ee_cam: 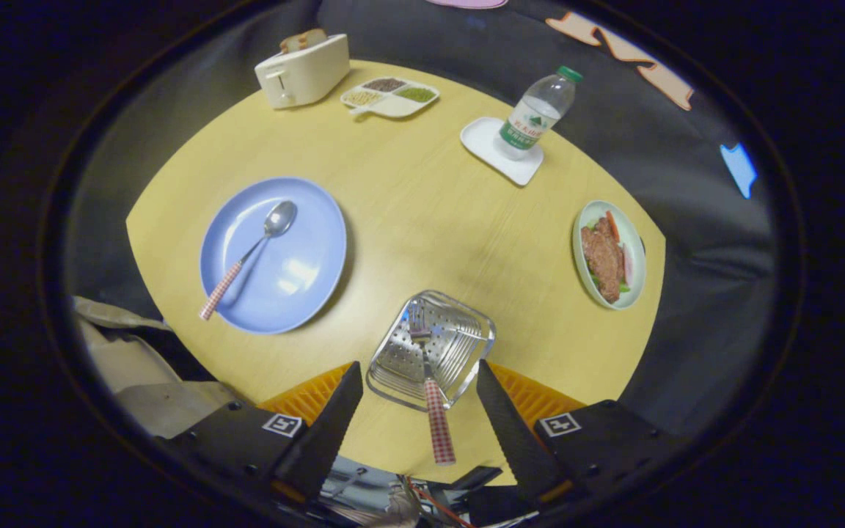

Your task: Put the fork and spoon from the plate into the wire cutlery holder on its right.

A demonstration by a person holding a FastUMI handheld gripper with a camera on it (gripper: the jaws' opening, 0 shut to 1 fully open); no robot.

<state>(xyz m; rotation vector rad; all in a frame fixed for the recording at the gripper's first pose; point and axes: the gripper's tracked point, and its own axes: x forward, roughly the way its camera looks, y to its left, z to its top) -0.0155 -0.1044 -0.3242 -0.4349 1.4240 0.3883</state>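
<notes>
**Fork in the holder, spoon on the plate**

Gripper view: the gripper (419, 400) hangs above the table (422, 213) with its fingers spread wide, gripping nothing. Between them, below, stands the wire cutlery holder (431, 348); the fork (428, 381) leans in it, tines down, checked handle sticking out toward the camera. The tines blur against the perforated metal. Well to the left, the spoon (250, 257) lies on the blue plate (298, 271), its handle overhanging the rim. The fingers' bases are cut off.
</notes>
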